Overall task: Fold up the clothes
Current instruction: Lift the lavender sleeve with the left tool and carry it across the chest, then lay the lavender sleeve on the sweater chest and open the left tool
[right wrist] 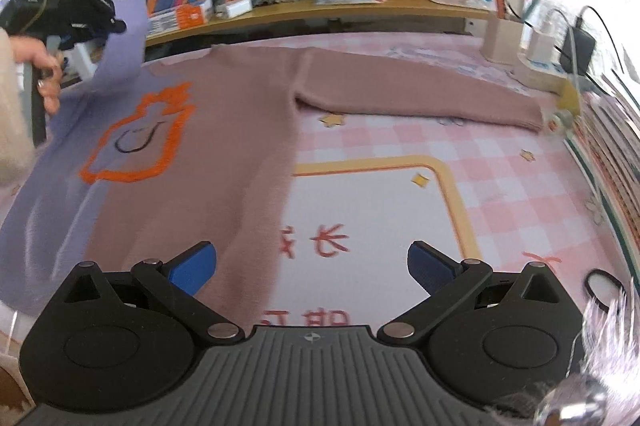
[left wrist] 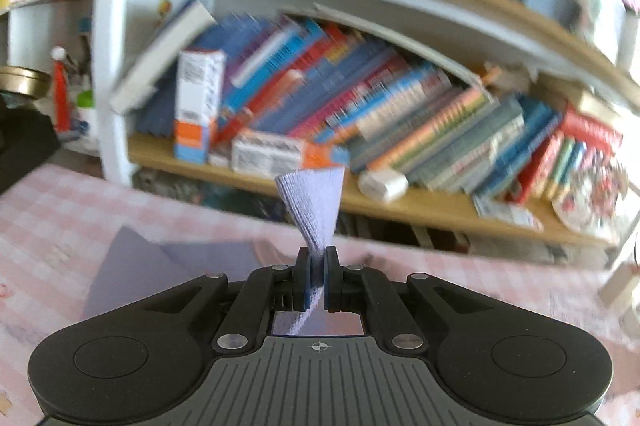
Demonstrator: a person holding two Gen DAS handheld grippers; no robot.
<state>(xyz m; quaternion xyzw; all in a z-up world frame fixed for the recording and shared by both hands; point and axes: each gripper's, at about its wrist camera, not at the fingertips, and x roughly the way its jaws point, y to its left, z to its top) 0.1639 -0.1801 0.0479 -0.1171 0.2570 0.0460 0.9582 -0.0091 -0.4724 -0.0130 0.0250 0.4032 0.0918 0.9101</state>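
Observation:
A sweater point(right wrist: 192, 145), half lilac and half dusty pink with an orange outline patch, lies spread on the pink checked table cover point(right wrist: 500, 165). Its pink sleeve point(right wrist: 420, 89) stretches out to the right. My left gripper point(left wrist: 319, 258) is shut on the lilac sleeve's cuff point(left wrist: 316, 205) and holds it lifted above the table; it also shows in the right wrist view point(right wrist: 80, 13) at the upper left, with the lilac sleeve point(right wrist: 124, 41) hanging from it. My right gripper point(right wrist: 312, 266) is open and empty, above the sweater's lower pink edge.
A bookshelf point(left wrist: 360, 97) full of leaning books stands along the table's far side. Boxes point(left wrist: 198, 105) sit on its lower shelf. A charger and cables point(right wrist: 576, 41) and a stack of books point(right wrist: 616, 137) lie at the right edge.

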